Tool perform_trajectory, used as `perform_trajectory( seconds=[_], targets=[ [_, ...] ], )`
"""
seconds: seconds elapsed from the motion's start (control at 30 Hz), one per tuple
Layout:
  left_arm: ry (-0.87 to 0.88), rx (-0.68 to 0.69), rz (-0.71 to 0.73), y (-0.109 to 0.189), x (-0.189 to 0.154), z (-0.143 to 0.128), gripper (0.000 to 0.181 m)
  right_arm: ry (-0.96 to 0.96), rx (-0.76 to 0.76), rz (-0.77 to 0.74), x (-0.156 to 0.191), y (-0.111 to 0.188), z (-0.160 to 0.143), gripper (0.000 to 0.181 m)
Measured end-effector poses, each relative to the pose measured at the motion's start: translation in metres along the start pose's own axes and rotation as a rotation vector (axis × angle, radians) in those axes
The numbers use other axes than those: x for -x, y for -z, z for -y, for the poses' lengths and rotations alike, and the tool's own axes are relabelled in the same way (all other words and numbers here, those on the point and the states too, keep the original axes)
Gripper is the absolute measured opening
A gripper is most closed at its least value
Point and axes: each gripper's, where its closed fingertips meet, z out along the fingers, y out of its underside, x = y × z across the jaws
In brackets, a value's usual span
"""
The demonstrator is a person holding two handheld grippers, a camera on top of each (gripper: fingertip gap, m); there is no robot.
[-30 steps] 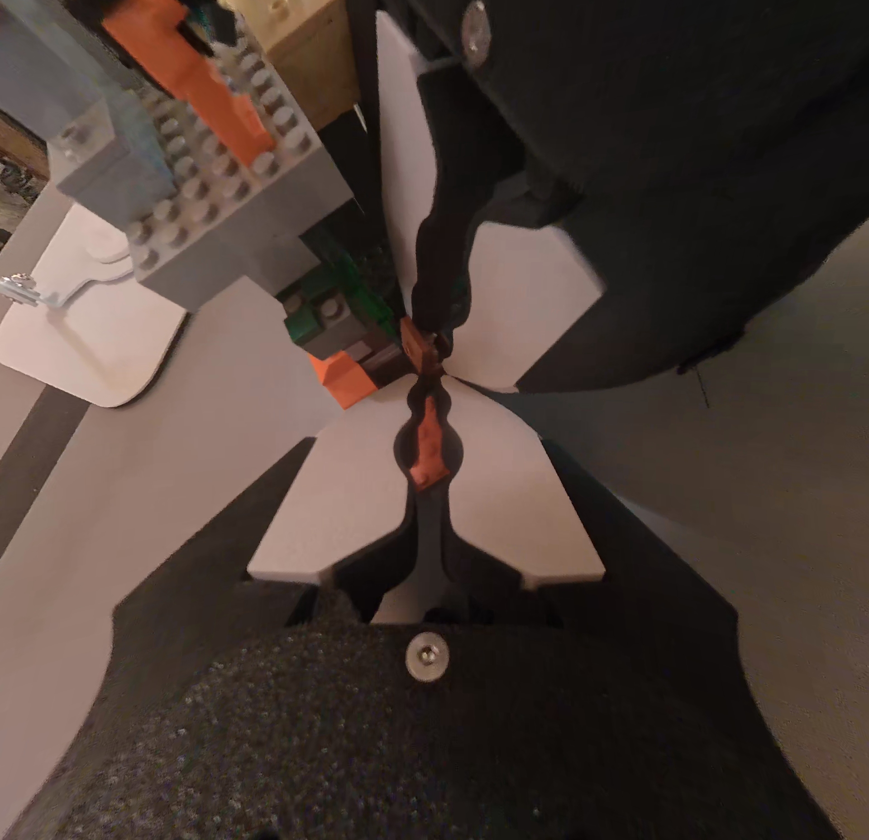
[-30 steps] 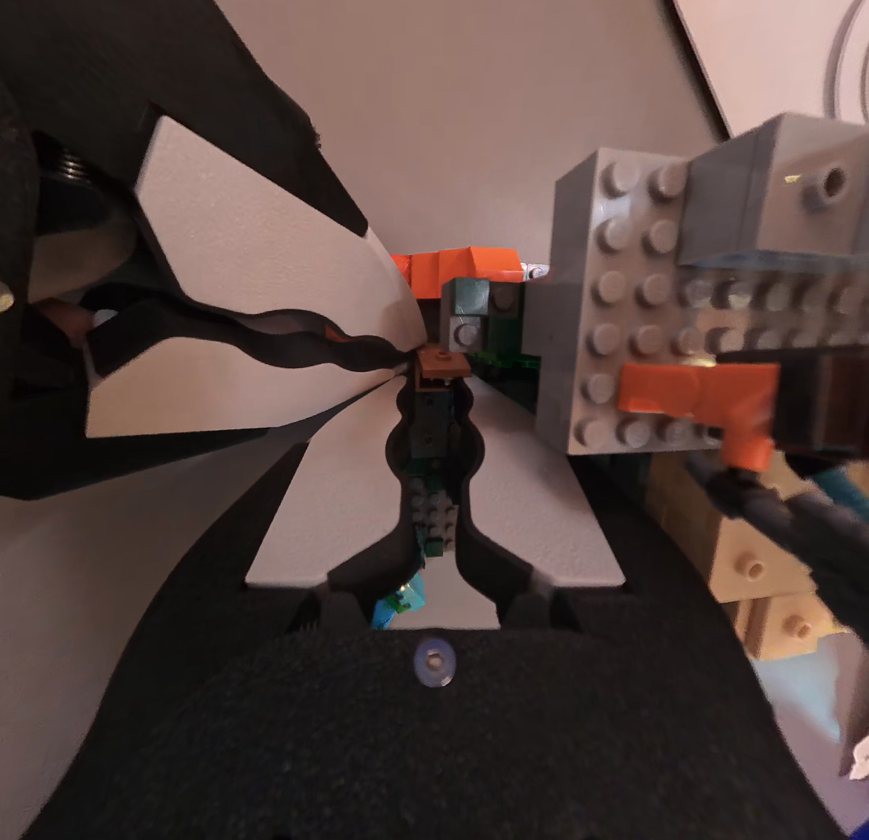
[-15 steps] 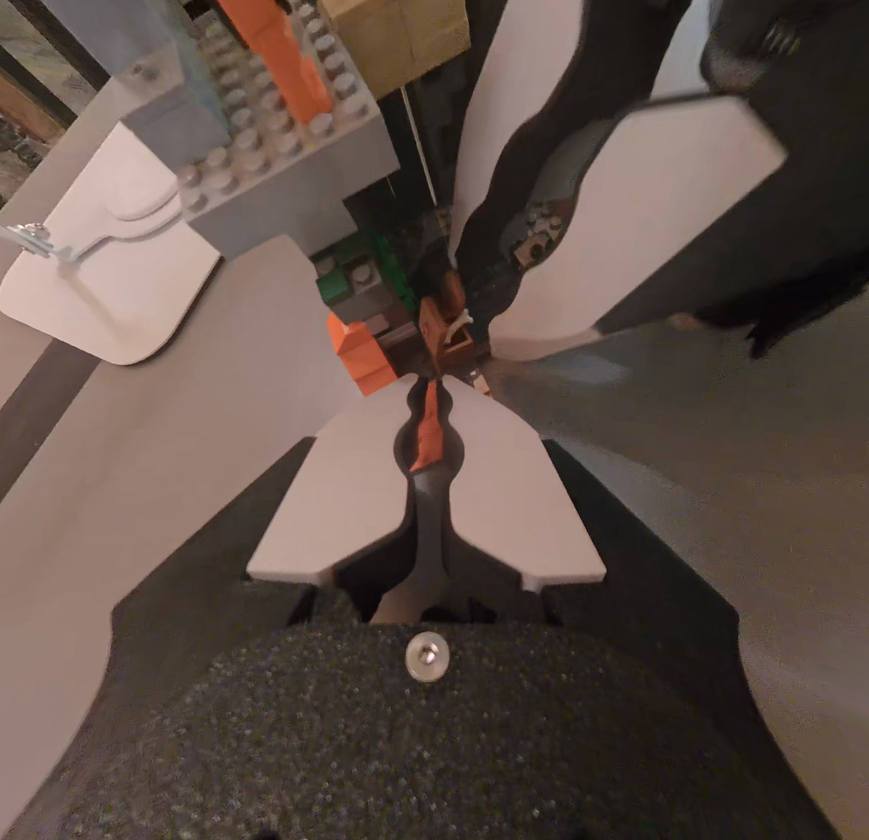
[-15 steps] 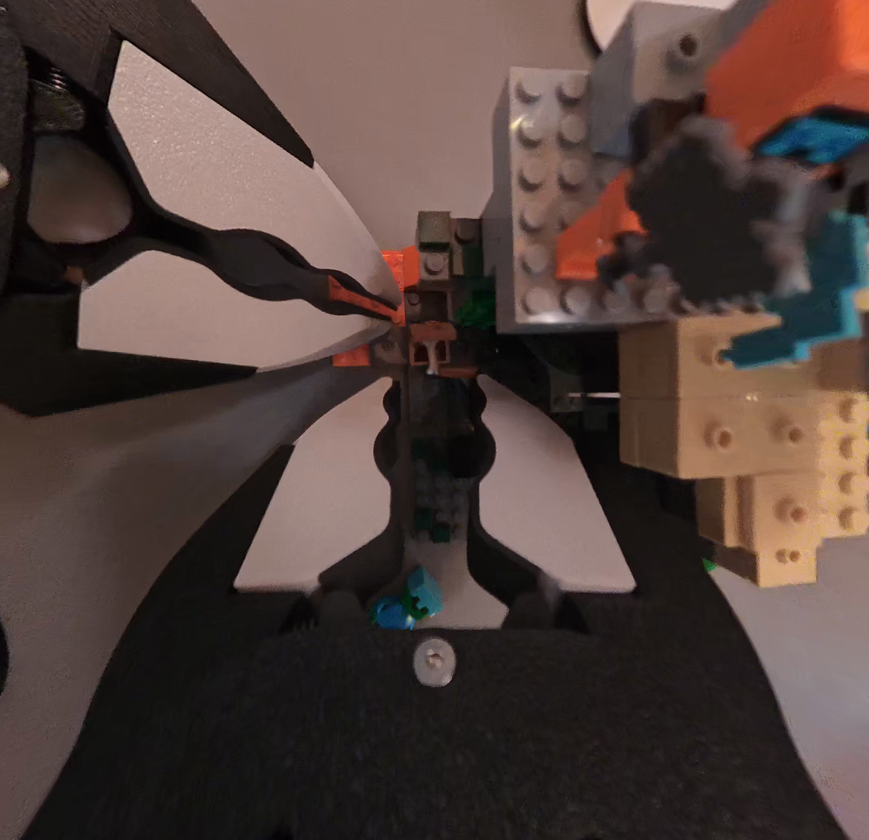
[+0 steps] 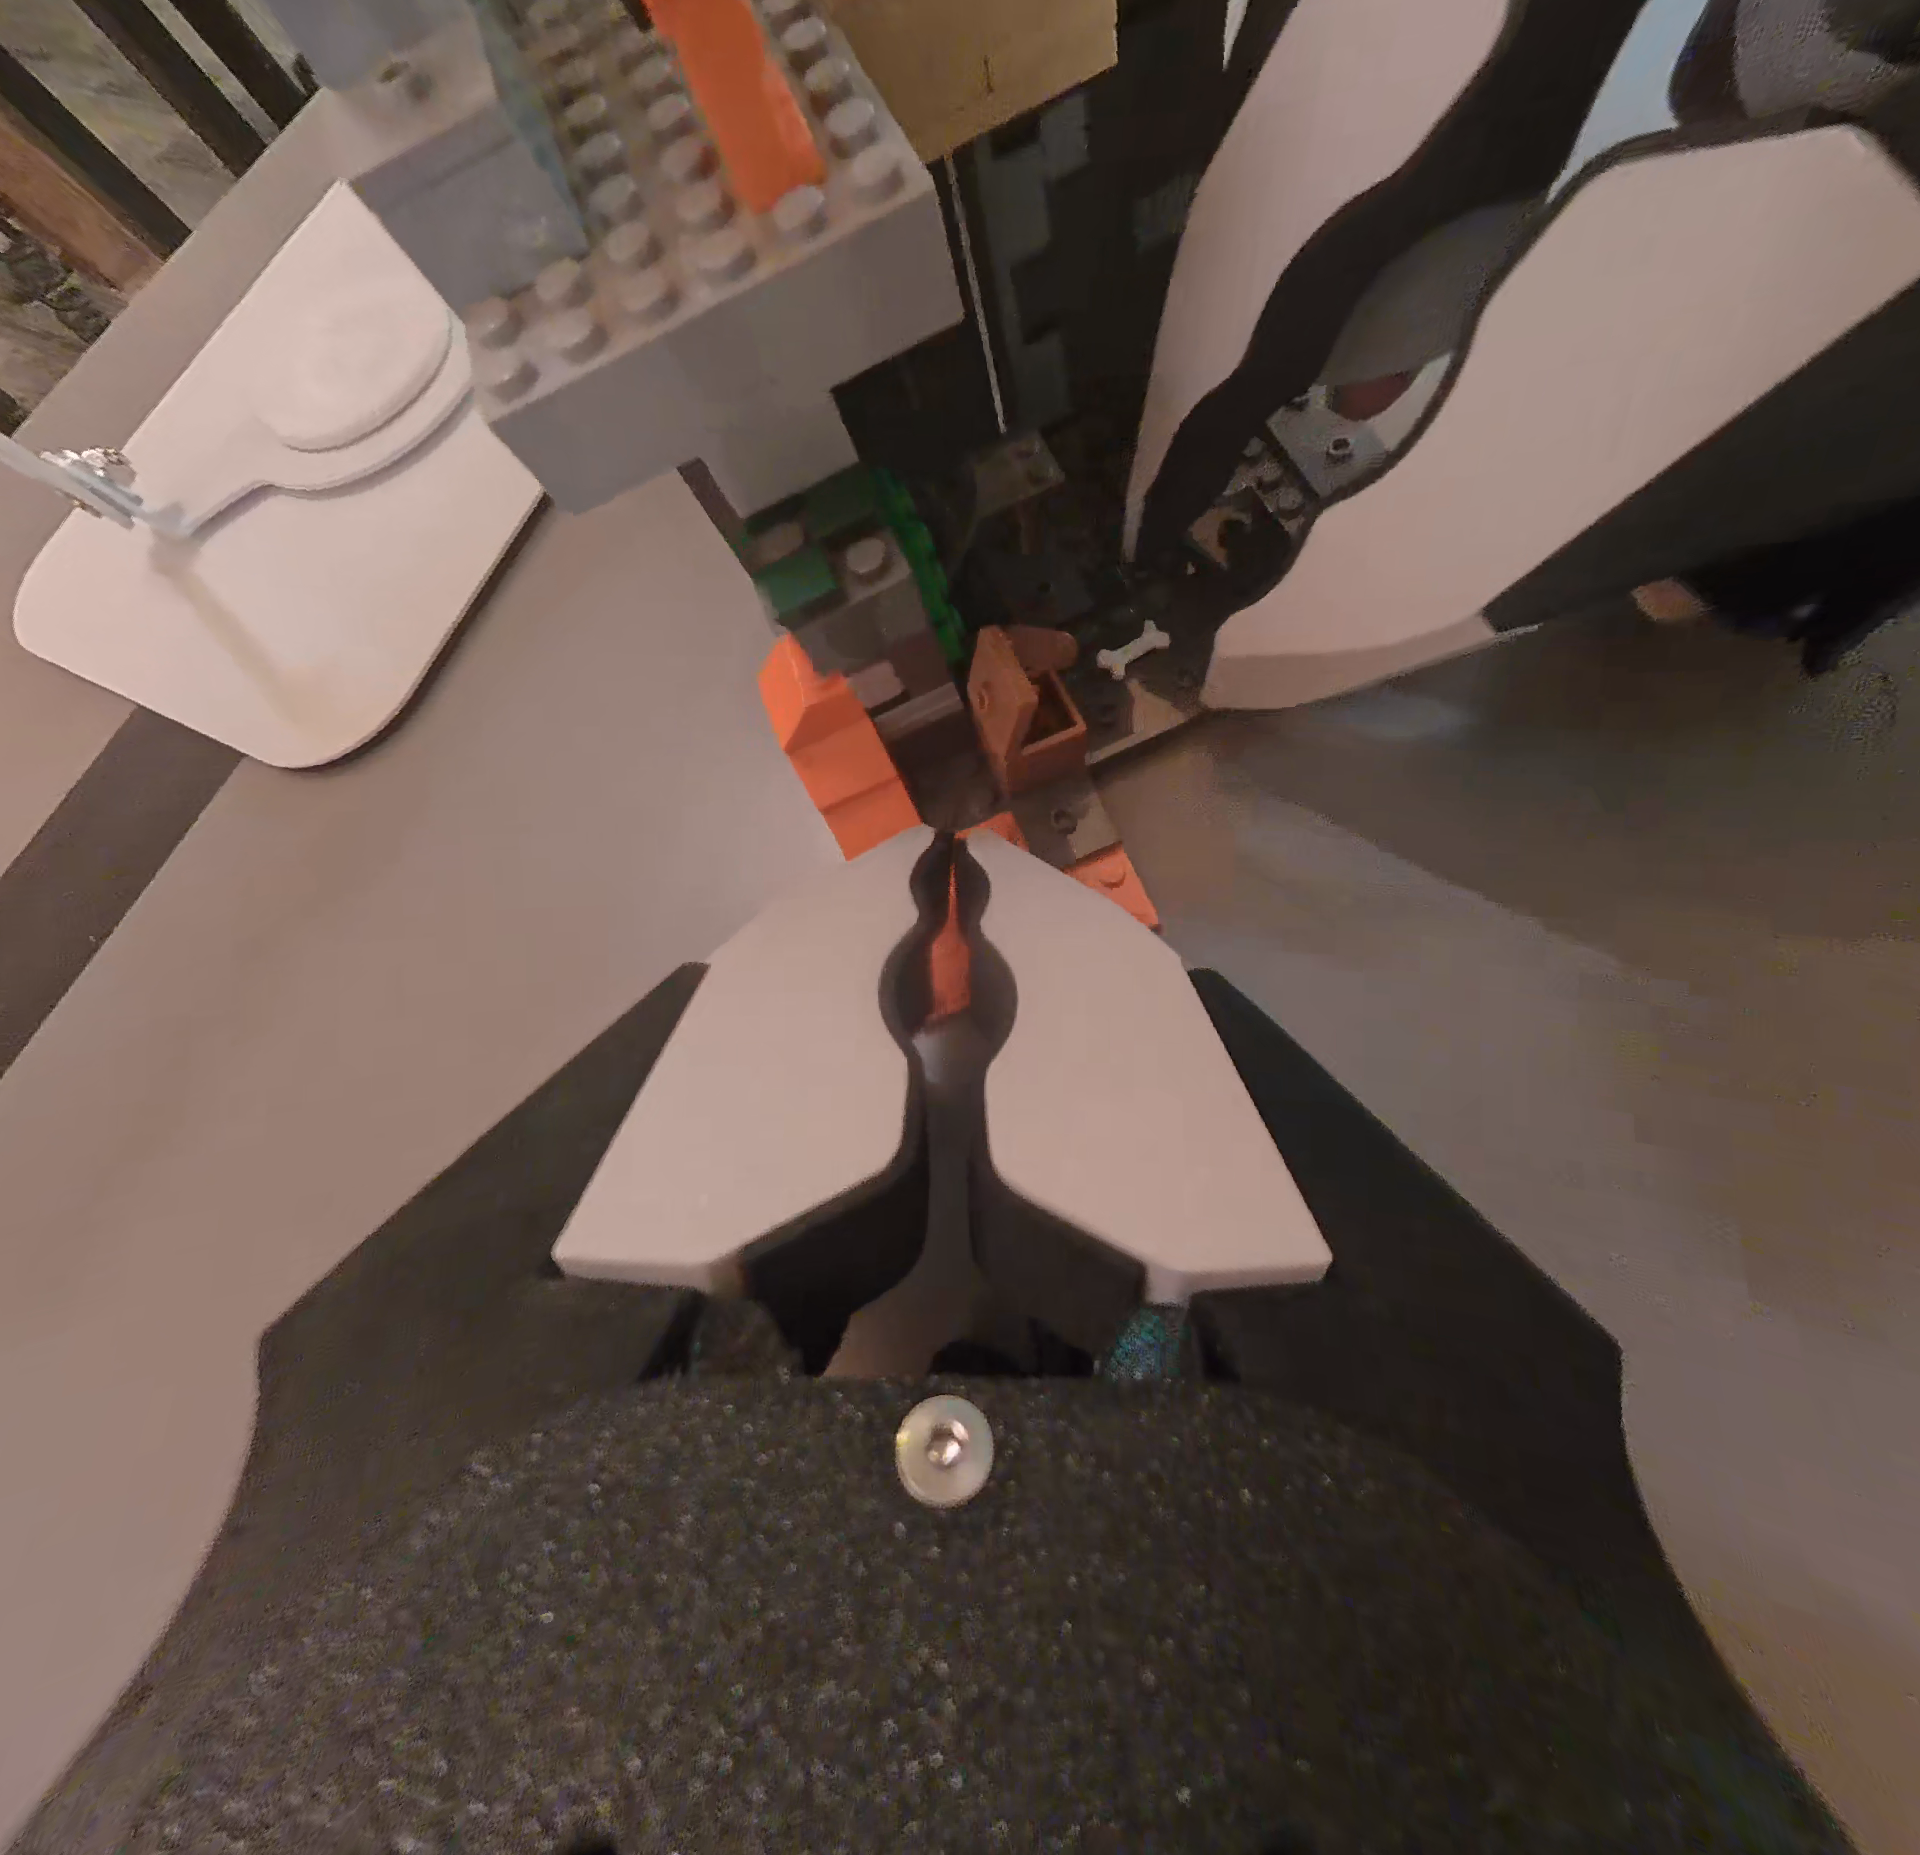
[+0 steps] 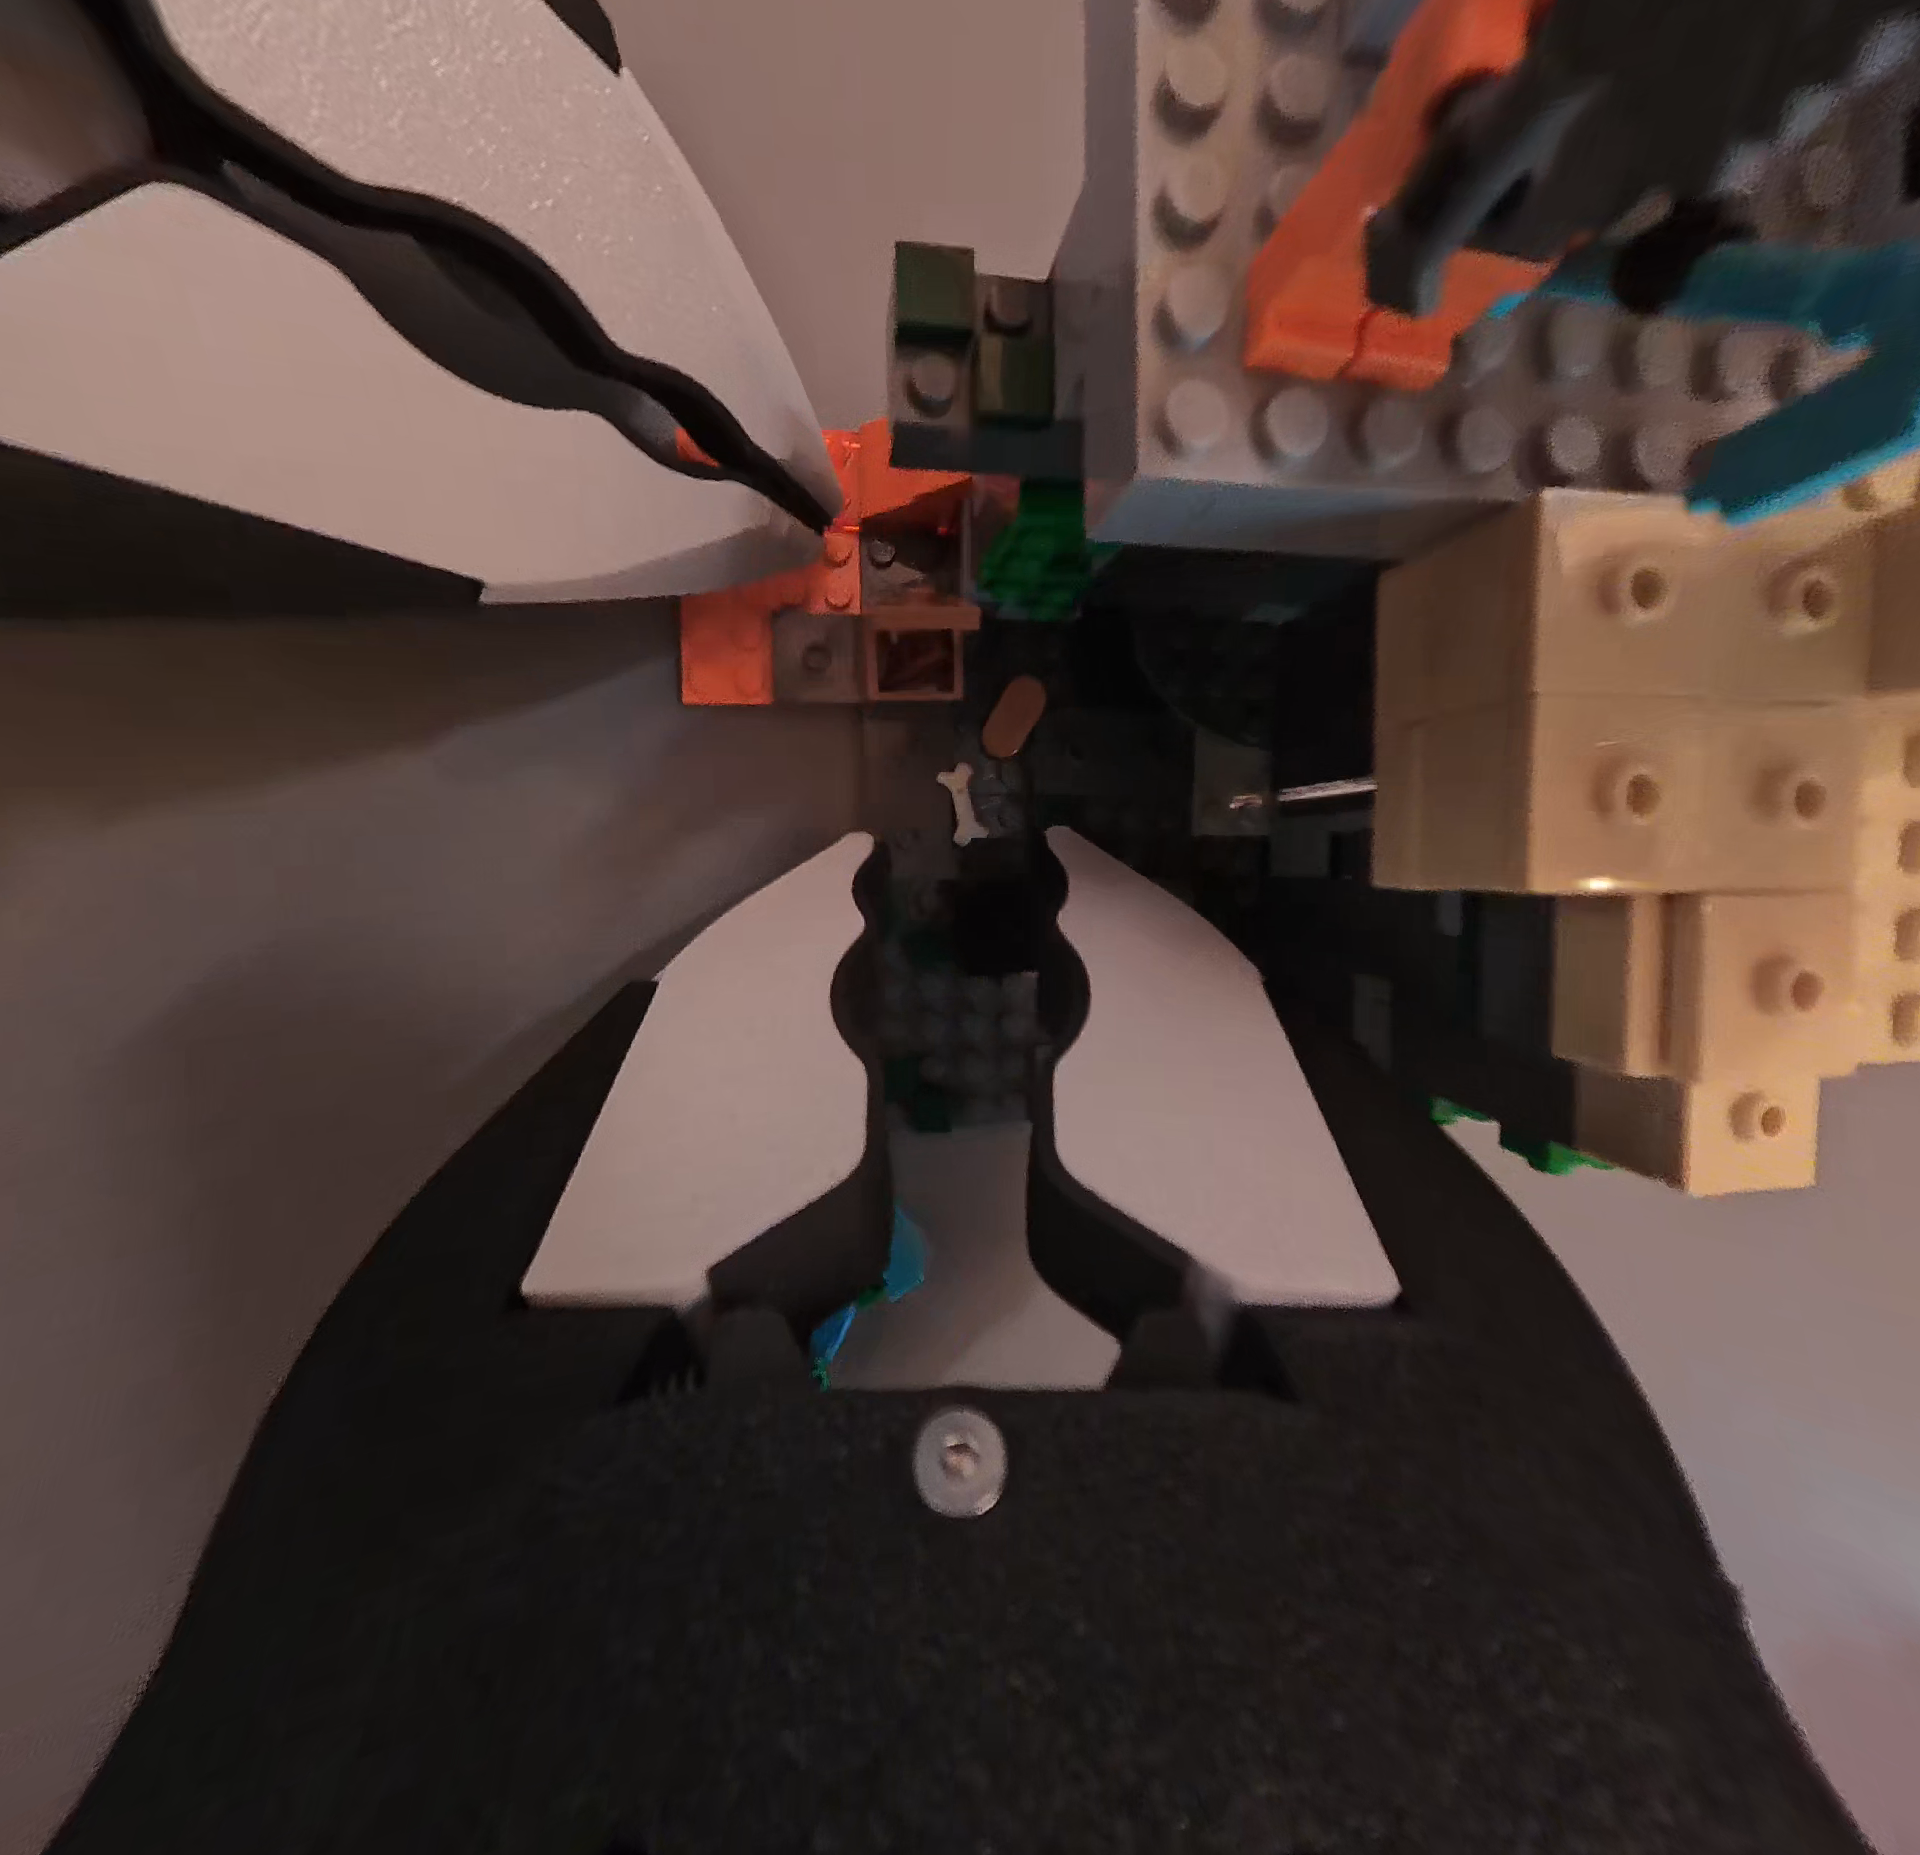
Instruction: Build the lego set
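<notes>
The lego build has a grey studded block [image 5: 727, 278], tan blocks [image 6: 1642, 725], orange corner bricks [image 5: 831, 745] and an open brown chest [image 5: 1029, 714]. A white bone [image 6: 964, 806] lies on its dark base. My left gripper [image 5: 951, 844] is shut on a thin orange piece [image 5: 945, 964], with its tips against the orange corner. It also shows in the right wrist view [image 6: 826, 522]. My right gripper [image 6: 961, 839] stands a little open, with the edge of the dark base [image 6: 956, 1016] between its fingers. It shows in the left wrist view [image 5: 1174, 610] just right of the chest.
A white flat stand foot [image 5: 260, 558] with a metal clip lies on the grey table [image 5: 1455, 974], left of the build. A dark strip [image 5: 83, 818] crosses the table at the far left. Some 6 centimeters of space lies between my two pairs of fingers. My left gripper's tips are some 8 centimeters from the grey studded block [image 5: 727, 278].
My right gripper has drawn back from the chest and its jaws stand wider. The chest, bone and base now show beyond its tips. My left gripper stays shut on the orange piece.
</notes>
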Motion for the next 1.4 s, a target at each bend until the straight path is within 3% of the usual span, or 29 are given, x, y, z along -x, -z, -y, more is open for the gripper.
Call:
perform_trajectory(
  seconds=[0.27, 0.53, 0.73, 0.87, 1.0, 1.23, 1.3, 1.4],
  targets=[
    [-0.007, 0.0, 0.012, 0.0, 0.001, -0.001, 0.0, 0.066, -0.01, -0.027, -0.001, -0.001, 0.006, 0.02],
    [0.019, -0.008, 0.007, 0.001, 0.003, -0.001, 0.0, -0.006, 0.065, -0.008, 0.0, -0.009, 0.01, 0.014],
    [0.022, -0.014, -0.002, 0.002, 0.002, 0.001, 0.0, -0.118, 0.092, 0.118, 0.007, -0.011, 0.01, 0.0],
    [0.03, -0.021, -0.007, 0.002, 0.002, 0.002, 0.0, -0.174, 0.074, 0.173, 0.008, -0.01, 0.01, 0.0],
    [0.03, -0.026, -0.006, 0.003, 0.002, 0.002, 0.0, -0.247, -0.03, 0.257, 0.011, 0.0, 0.019, 0.0],
    [0.031, -0.019, -0.005, 0.001, 0.003, 0.002, 0.0, -0.234, 0.007, 0.153, -0.004, 0.003, 0.005, 0.0],
    [0.028, -0.017, -0.005, 0.001, 0.003, 0.001, 0.0, -0.252, 0.029, 0.135, -0.003, -0.001, 0.003, 0.023],
    [0.031, -0.02, -0.008, 0.001, 0.003, 0.002, 0.0, -0.283, 0.041, 0.124, -0.001, -0.006, 0.003, 0.03]
  ],
)
